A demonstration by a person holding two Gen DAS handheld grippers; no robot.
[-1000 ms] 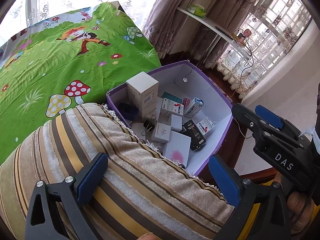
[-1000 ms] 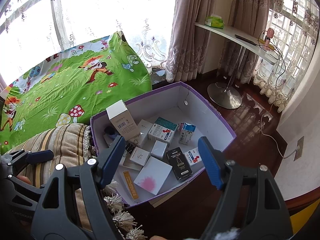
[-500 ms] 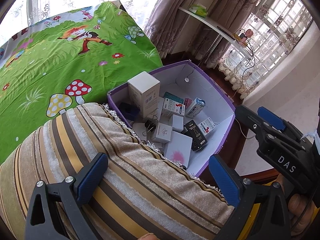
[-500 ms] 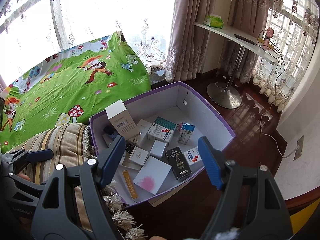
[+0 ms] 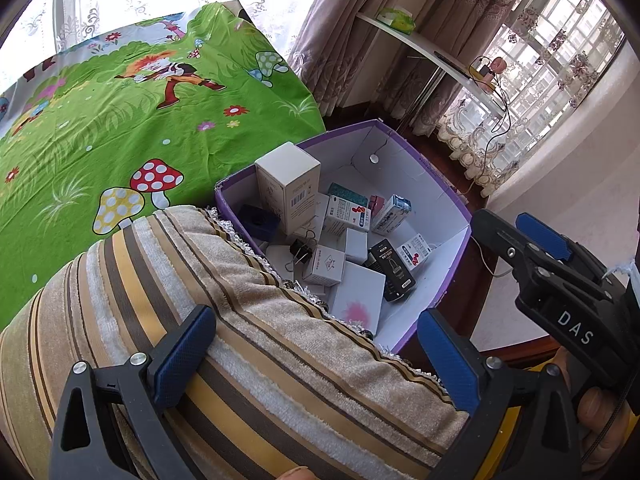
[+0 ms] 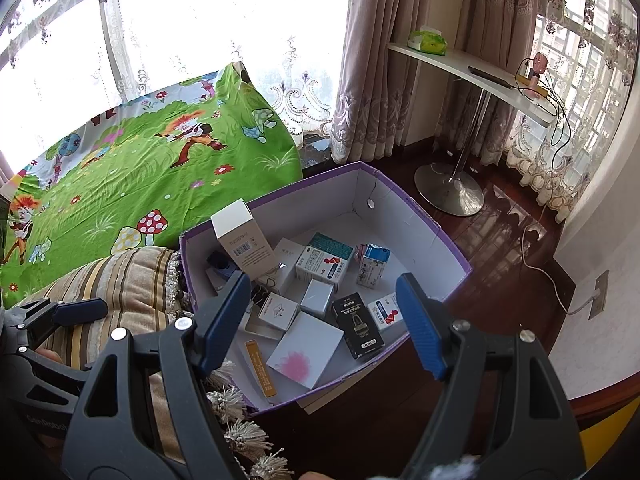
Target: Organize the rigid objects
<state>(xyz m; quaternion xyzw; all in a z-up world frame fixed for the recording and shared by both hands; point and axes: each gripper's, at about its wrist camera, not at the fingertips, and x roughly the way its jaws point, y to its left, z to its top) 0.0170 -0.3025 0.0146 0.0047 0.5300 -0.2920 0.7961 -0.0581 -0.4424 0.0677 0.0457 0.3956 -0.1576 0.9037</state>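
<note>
A purple cardboard box with a white inside [image 6: 416,216] [image 5: 448,208] stands on the dark floor beside the bed. It holds several small packages: a tall white carton [image 6: 244,240] [image 5: 290,186] standing upright, a black box [image 6: 358,326] [image 5: 390,270], a flat white box with a pink blot [image 6: 306,350] [image 5: 358,300], white medicine boxes [image 6: 322,268], a binder clip [image 5: 300,250]. My right gripper [image 6: 322,322] is open and empty above the box's near side. My left gripper [image 5: 316,354] is open and empty above a striped cushion [image 5: 260,352].
A bed with a green cartoon sheet [image 6: 120,176] lies left of the box. The striped, tasselled cushion [image 6: 132,280] touches the box's left wall. A white shelf on a metal stand [image 6: 460,184], curtains and a wall socket with a cable [image 6: 598,292] are to the right.
Both grippers have drifted only slightly; the box contents have not moved and both stay open.
</note>
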